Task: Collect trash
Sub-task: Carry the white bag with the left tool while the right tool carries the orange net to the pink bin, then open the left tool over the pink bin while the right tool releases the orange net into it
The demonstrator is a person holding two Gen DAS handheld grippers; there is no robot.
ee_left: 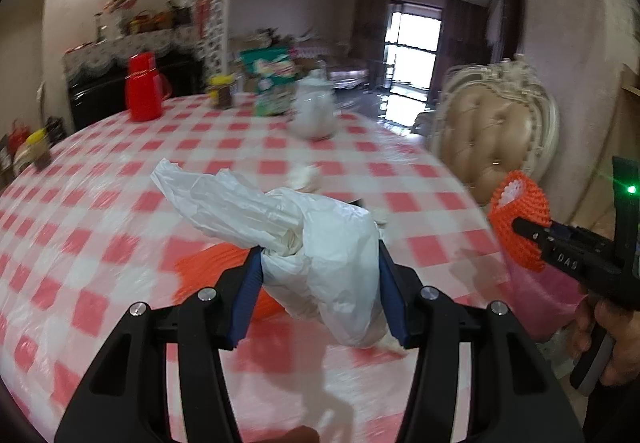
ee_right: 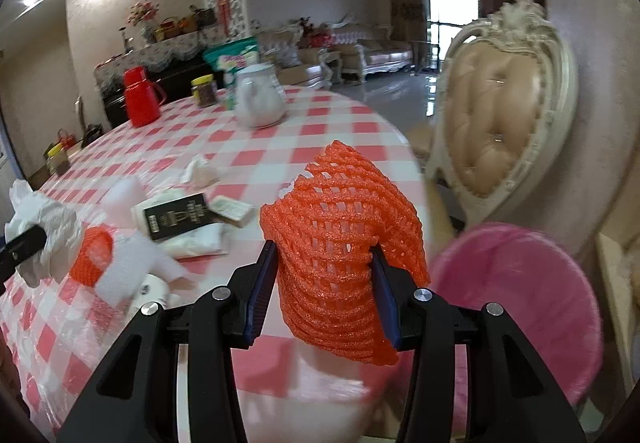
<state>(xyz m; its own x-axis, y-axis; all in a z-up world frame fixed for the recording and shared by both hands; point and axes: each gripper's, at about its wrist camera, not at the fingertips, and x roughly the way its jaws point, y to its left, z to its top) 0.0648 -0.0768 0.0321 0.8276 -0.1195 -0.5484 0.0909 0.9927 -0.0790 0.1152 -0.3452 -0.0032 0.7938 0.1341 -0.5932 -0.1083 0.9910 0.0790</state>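
My left gripper (ee_left: pixel 320 283) is shut on a crumpled white plastic bag (ee_left: pixel 312 239), held just above the red-checked table (ee_left: pixel 120 203). A second orange foam net (ee_left: pixel 208 267) lies on the cloth under it. My right gripper (ee_right: pixel 324 283) is shut on an orange foam net (ee_right: pixel 340 243), lifted near the table's right edge, beside a pink bin (ee_right: pixel 520 303). From the left wrist view that gripper (ee_left: pixel 528 229) and its net (ee_left: pixel 520 211) show at the far right, above the bin (ee_left: pixel 536 295). Loose trash stays on the table: a black booklet (ee_right: pixel 176 217), a tissue (ee_right: pixel 200 173), white wrappers (ee_right: pixel 132 255).
At the far side of the table stand a red flask (ee_left: pixel 142 87), a brown jar (ee_left: pixel 222 91), a green packet (ee_left: pixel 272 79) and a white teapot (ee_right: pixel 258 101). A padded cream chair (ee_right: pixel 496 127) stands right of the table, behind the bin.
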